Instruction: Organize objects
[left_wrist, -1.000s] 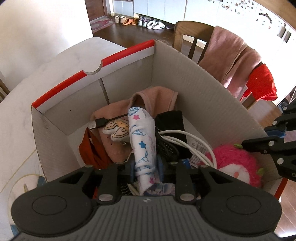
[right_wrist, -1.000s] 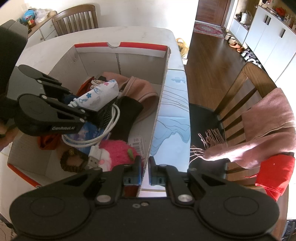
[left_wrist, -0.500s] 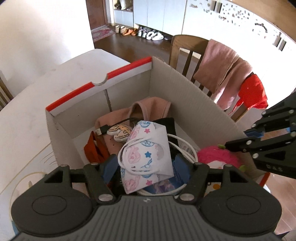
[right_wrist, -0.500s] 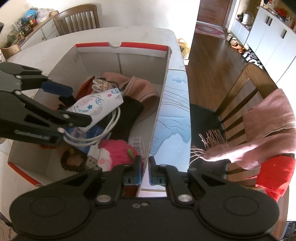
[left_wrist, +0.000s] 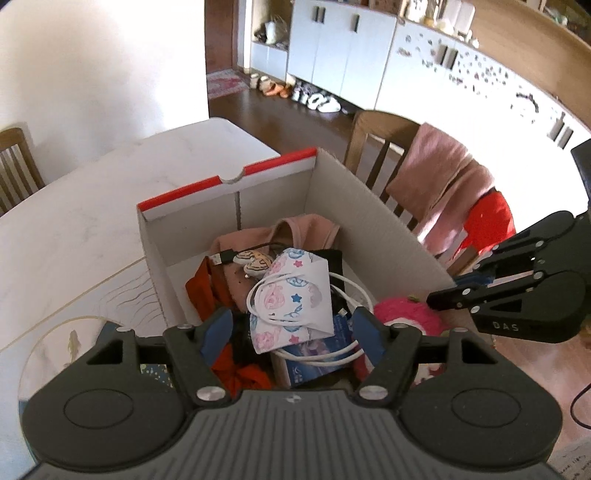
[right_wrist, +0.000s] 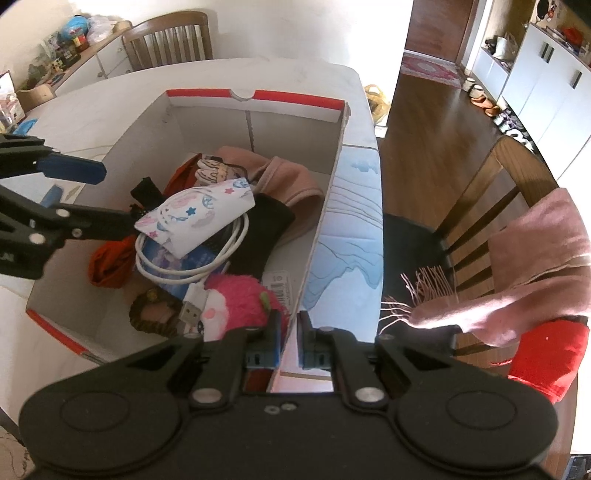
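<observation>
Up close in the left wrist view, the left gripper (left_wrist: 291, 328) has its jaws wide apart over the box (left_wrist: 373, 221). Nothing is in them. The star mask (left_wrist: 291, 299) lies inside the box on a white cable (left_wrist: 354, 295), beside the pink plush toy (left_wrist: 402, 314).

From the right wrist view, the right gripper (right_wrist: 290, 341) has its jaws pinched on the box's side wall (right_wrist: 325, 206). The box sits on the table (right_wrist: 110, 99).

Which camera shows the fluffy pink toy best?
The right wrist view: the fluffy pink plush toy lies close, showing its white face and green leaf, in the white cardboard box. The left wrist view shows only its pink top behind the open left gripper.
</observation>
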